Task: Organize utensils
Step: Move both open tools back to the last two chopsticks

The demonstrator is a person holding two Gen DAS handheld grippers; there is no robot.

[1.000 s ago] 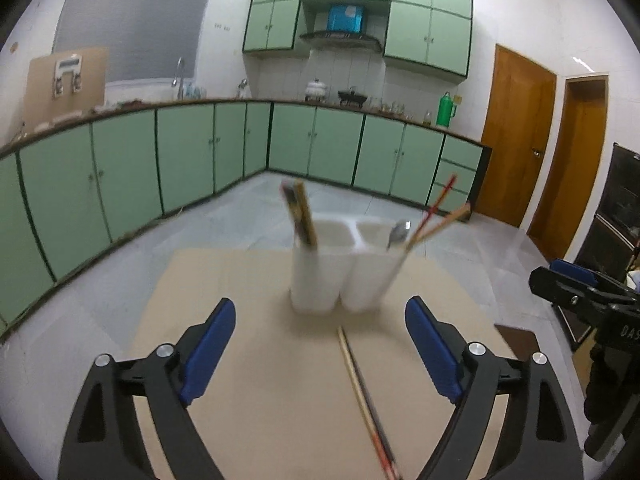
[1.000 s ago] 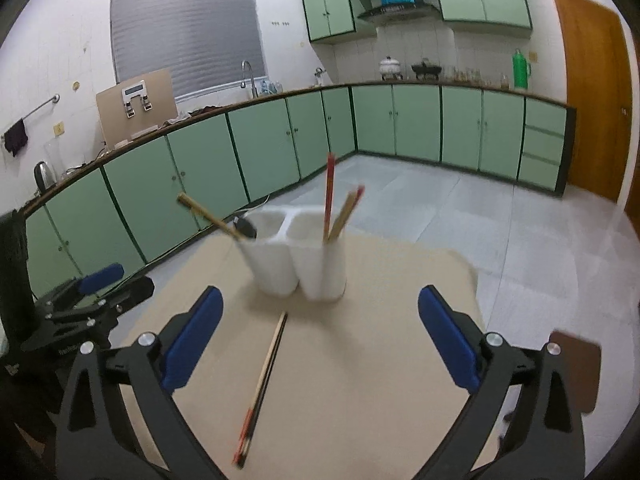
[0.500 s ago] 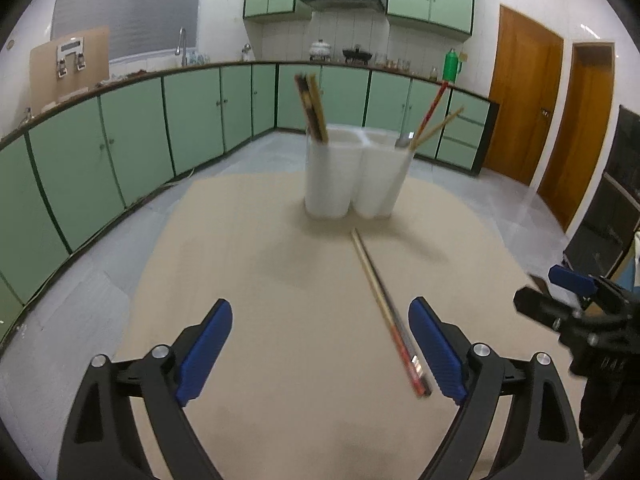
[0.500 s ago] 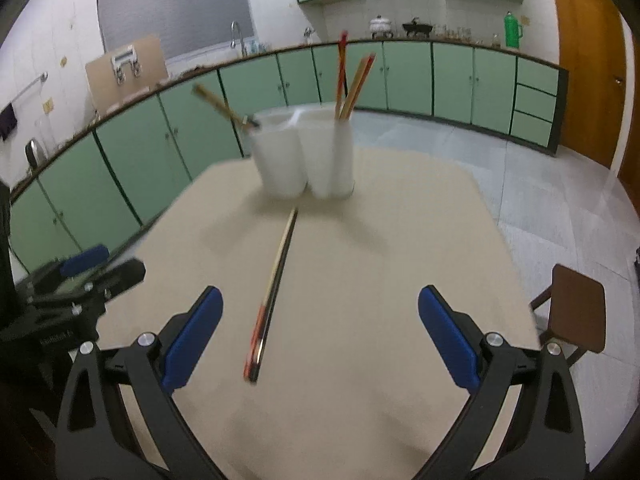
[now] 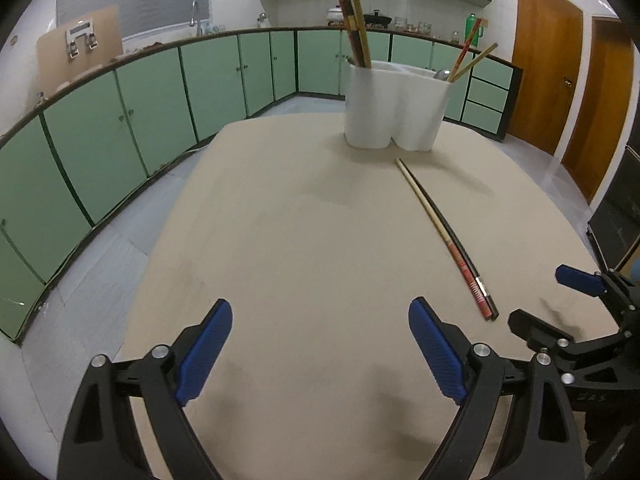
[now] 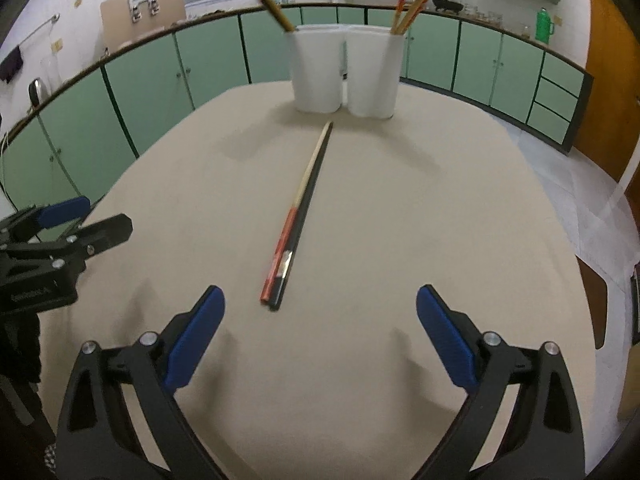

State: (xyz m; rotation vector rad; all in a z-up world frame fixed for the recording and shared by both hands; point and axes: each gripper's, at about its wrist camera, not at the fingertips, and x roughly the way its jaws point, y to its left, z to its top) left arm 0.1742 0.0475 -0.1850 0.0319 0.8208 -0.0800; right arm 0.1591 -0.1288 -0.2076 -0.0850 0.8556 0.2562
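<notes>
A white two-compartment utensil holder stands at the far side of the beige table; it also shows in the right wrist view. Chopsticks and a spoon stand in it. Two chopsticks lie side by side on the table, one red-and-tan, one black; in the right wrist view the pair lies just ahead of my right gripper. My left gripper is open and empty, to the left of the pair. My right gripper is open and empty.
Green kitchen cabinets run around the room behind the table. A brown stool stands on the floor to the right of the table. The right gripper shows at the left wrist view's right edge.
Both grippers have pulled back from the holder and dropped lower over the table. The holder looks farther away and the lying chopsticks now sit fully ahead of the fingers.
</notes>
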